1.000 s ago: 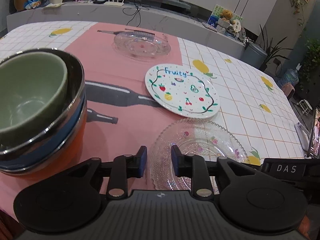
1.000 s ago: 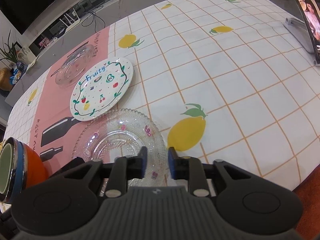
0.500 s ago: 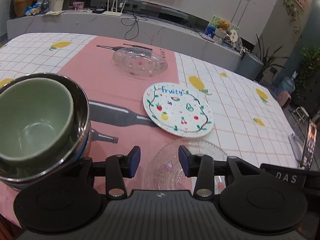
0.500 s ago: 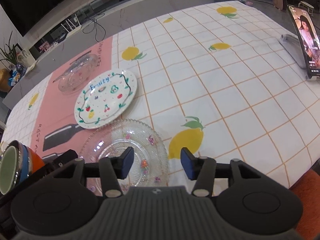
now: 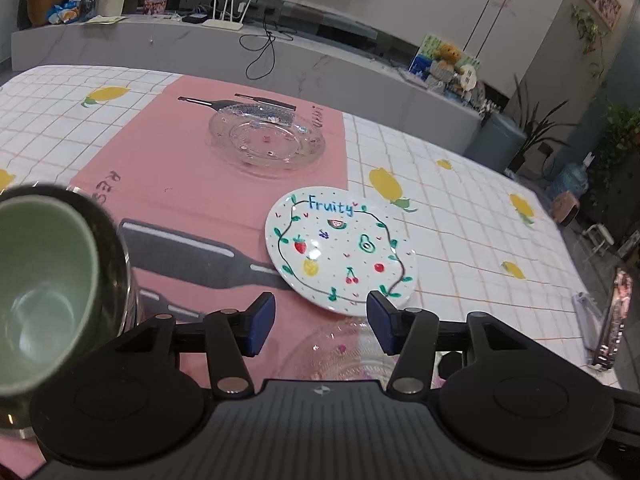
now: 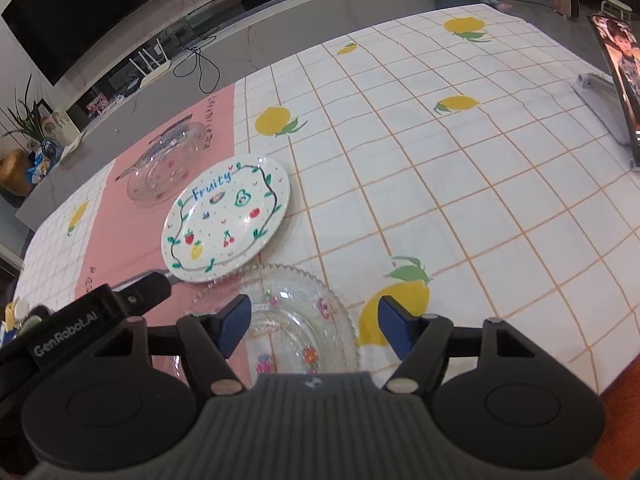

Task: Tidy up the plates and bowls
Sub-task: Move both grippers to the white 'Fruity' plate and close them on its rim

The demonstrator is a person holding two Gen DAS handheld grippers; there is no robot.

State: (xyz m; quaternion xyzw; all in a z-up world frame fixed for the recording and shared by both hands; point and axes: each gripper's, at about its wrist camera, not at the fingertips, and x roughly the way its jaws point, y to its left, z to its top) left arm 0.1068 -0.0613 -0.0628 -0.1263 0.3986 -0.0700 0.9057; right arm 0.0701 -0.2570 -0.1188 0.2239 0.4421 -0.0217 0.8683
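A white "Fruity" plate (image 5: pixel 342 254) lies mid-table; it also shows in the right wrist view (image 6: pixel 226 218). A clear glass plate (image 5: pixel 266 142) sits on the pink runner beyond it, also seen in the right wrist view (image 6: pixel 166 168). A second glass plate (image 6: pixel 288 320) lies nearest, just under both grippers, partly visible in the left wrist view (image 5: pixel 344 354). A green bowl (image 5: pixel 44 292) is nested in a steel bowl at the left. My left gripper (image 5: pixel 320 324) is open and empty above the near glass plate. My right gripper (image 6: pixel 314 326) is open and empty over the same plate.
A phone on a stand (image 6: pixel 618 84) stands at the table's right edge, also in the left wrist view (image 5: pixel 612 320). The left gripper's body (image 6: pixel 100 312) shows beside my right one. A grey counter (image 5: pixel 280 60) with a router runs behind the table.
Both grippers have opened from nearly shut to wide open and have risen and drawn back a little from the near glass plate.
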